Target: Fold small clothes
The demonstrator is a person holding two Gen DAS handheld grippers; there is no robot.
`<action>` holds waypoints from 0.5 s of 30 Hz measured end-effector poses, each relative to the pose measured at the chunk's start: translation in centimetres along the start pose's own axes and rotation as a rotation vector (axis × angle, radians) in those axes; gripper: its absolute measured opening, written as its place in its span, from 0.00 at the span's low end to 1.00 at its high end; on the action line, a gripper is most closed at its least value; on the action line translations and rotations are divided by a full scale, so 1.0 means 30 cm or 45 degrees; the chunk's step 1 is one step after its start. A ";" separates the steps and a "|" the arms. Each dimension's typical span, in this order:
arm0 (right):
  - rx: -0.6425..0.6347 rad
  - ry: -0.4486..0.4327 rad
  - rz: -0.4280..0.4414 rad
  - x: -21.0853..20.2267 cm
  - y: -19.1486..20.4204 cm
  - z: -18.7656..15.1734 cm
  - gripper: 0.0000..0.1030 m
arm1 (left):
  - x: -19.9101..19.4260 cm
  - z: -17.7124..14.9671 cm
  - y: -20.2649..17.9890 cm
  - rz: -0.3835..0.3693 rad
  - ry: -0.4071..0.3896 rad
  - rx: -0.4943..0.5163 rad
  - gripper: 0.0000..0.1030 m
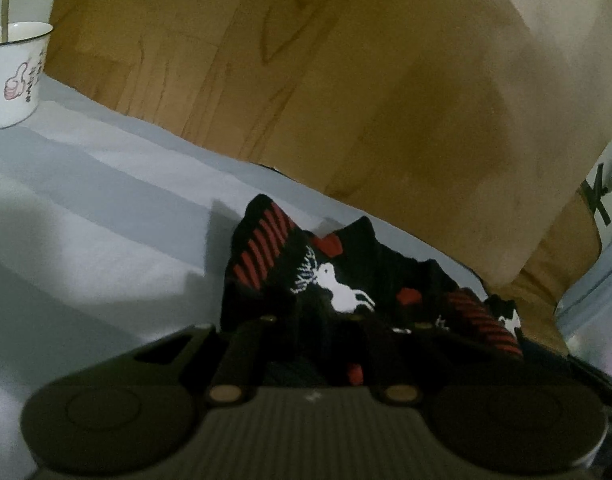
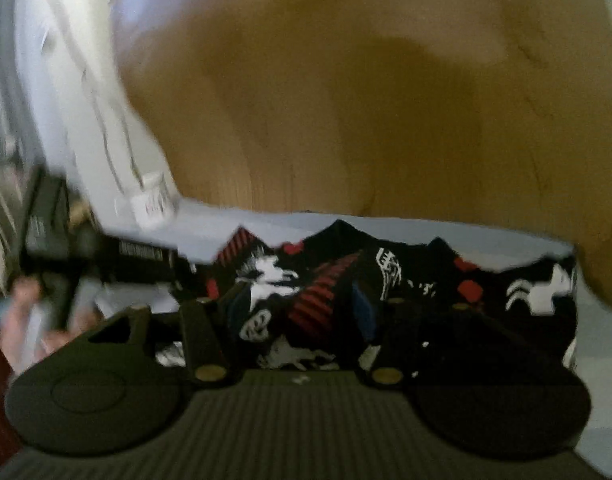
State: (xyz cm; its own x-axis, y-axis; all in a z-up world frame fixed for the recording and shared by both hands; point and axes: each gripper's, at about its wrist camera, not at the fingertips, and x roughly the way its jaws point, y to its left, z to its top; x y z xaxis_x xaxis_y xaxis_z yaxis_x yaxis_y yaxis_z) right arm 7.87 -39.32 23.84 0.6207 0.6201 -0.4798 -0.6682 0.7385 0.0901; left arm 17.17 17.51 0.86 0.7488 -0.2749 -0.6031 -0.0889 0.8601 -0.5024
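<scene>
A small black garment [image 1: 330,280] with red stripes and white printed figures lies bunched on the pale blue-white cloth [image 1: 85,208] of the table. My left gripper [image 1: 314,320] is right at its near edge, with fabric bunched between the fingers; the fingertips are hidden in the dark cloth. In the right wrist view the same garment [image 2: 386,284] spreads wide along the table's far edge. My right gripper [image 2: 301,308] has cloth gathered between its fingers. The left gripper [image 2: 105,256] and the hand holding it show at the left, blurred.
A white mug [image 1: 13,76] with a pink thumbs-up print and a spoon in it stands at the far left; it also shows in the right wrist view [image 2: 153,204]. Wooden floor [image 1: 306,60] lies beyond the table edge.
</scene>
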 end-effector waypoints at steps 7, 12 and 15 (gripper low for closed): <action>-0.141 0.178 -0.106 0.048 0.026 -0.023 0.26 | 0.023 -0.019 -0.021 0.037 0.012 0.063 0.09; 0.092 0.022 -0.022 -0.038 -0.037 0.058 0.58 | -0.031 0.001 0.000 0.008 -0.063 0.008 0.13; 0.320 0.038 -0.071 0.017 -0.133 0.061 0.60 | -0.062 0.014 0.010 -0.004 -0.102 -0.012 0.14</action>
State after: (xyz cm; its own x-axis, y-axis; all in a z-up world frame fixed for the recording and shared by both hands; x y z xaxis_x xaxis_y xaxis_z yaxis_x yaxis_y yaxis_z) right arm 11.60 -41.47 24.85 0.6388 0.5712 -0.5155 -0.5079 0.8163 0.2752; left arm 16.03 18.45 2.08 0.7991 -0.2421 -0.5503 -0.0923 0.8551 -0.5101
